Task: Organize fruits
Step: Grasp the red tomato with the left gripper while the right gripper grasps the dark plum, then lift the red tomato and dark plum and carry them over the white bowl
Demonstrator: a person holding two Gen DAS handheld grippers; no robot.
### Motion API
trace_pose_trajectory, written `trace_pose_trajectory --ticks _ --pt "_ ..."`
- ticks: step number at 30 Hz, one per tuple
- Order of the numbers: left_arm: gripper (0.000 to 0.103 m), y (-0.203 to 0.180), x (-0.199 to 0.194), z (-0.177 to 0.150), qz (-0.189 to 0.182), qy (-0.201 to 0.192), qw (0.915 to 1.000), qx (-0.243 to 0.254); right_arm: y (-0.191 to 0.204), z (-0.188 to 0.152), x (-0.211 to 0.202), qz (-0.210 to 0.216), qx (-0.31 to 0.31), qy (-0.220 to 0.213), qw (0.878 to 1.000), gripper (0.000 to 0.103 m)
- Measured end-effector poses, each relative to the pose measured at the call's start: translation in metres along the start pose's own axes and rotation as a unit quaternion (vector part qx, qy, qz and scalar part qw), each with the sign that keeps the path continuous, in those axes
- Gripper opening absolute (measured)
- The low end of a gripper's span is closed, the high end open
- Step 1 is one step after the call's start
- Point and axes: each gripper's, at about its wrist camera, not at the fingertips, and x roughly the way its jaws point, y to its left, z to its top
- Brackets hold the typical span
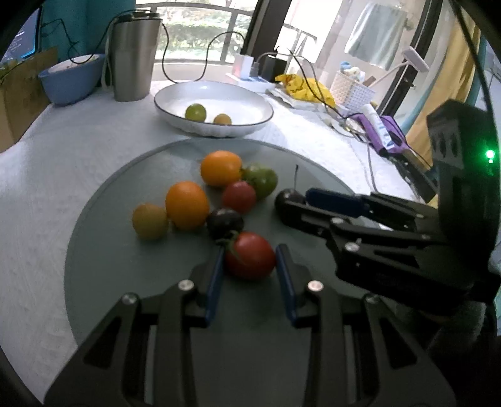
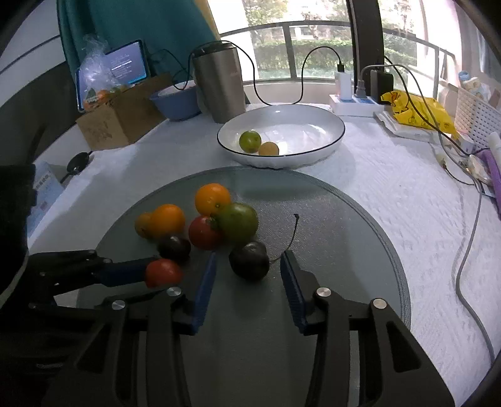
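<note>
Left gripper (image 1: 250, 260) clamps the red tomato (image 1: 250, 255) near the glass tray (image 1: 313, 175)'s front edge: light, soft, slick-skinned; hold across its middle, gently. Right gripper (image 2: 247, 266) brackets the dark plum (image 2: 249, 260), pads not touching.

Home setting: balcony railing (image 2: 313, 28) outside window, towel (image 1: 374, 34) drying, power strip (image 2: 353, 105), steel tumbler (image 2: 219, 84) on cloth-covered bench (image 2: 391, 194).
</note>
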Motion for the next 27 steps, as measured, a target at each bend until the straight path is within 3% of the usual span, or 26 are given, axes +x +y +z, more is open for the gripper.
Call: trace_pose_trajectory --ticks 5,27 --pt "0.034 0.005 -0.007 -0.001 -0.001 -0.009 1.0 -0.003 0.002 0.0 0.005 -0.008 -0.009 0.011 1.0 0.029" --pt "0.034 0.015 -0.038 0.018 0.008 -0.056 0.9984 0.006 0.009 0.015 -0.023 -0.018 -0.015 -0.033 0.999 0.028"
